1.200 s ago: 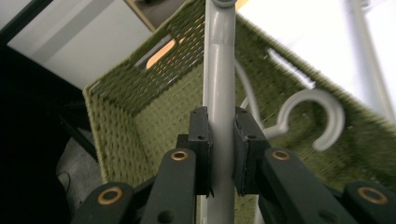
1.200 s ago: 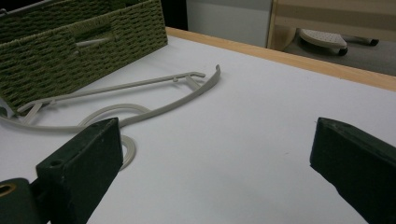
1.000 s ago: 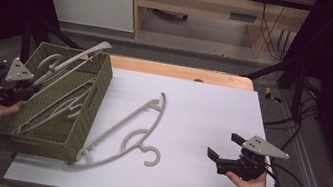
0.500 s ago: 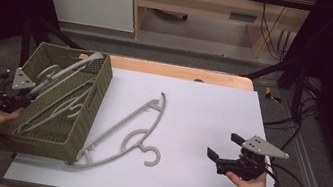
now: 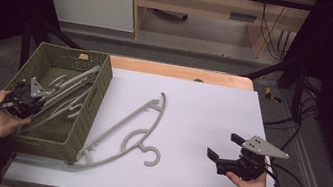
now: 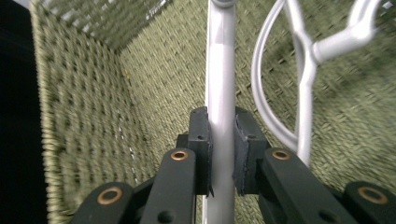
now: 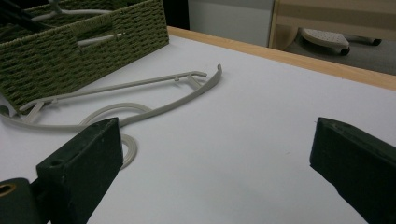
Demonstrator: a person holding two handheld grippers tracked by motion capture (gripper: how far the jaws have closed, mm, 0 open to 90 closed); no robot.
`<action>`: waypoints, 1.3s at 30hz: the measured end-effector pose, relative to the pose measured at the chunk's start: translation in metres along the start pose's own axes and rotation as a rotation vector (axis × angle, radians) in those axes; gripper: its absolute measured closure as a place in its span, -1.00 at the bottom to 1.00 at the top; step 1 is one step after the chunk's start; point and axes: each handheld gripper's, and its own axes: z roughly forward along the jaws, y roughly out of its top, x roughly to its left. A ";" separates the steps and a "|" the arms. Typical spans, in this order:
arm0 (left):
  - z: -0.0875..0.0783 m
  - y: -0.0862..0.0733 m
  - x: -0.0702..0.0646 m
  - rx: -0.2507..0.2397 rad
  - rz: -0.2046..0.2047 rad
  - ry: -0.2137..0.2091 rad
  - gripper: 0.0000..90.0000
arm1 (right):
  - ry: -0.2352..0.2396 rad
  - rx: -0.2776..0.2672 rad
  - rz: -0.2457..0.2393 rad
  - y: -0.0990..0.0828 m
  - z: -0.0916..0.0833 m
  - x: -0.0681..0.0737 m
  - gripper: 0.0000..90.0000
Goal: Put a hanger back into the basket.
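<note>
A grey plastic hanger lies slanted inside the olive woven basket at the table's left. My left gripper is shut on its lower end, down within the basket. In the left gripper view both pads press the hanger's straight bar, and another hanger's curved wire lies beside it. A second grey hanger rests flat on the white table, touching the basket's near corner. My right gripper stands open at the right, jaws wide with nothing between them, facing that hanger.
The white tabletop stretches between the flat hanger and the right gripper. A wooden strip runs along its far edge. Black frame bars and cables flank the table. The basket's woven wall stands at far left in the right gripper view.
My left gripper has sunk into the basket with the hanger, whose raised far end has come down inside the rim. The right gripper has stayed still.
</note>
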 end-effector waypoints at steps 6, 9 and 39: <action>0.001 -0.001 -0.002 -0.009 0.007 0.013 0.76 | 0.007 0.004 -0.001 0.000 0.001 0.001 -0.93; 0.000 0.000 -0.003 -0.006 0.004 0.004 0.75 | 0.008 0.005 -0.002 0.000 0.001 0.001 -0.92; -0.078 0.024 -0.041 -0.414 -0.131 -0.268 -0.32 | 0.002 -0.016 -0.010 0.009 -0.001 0.004 -0.91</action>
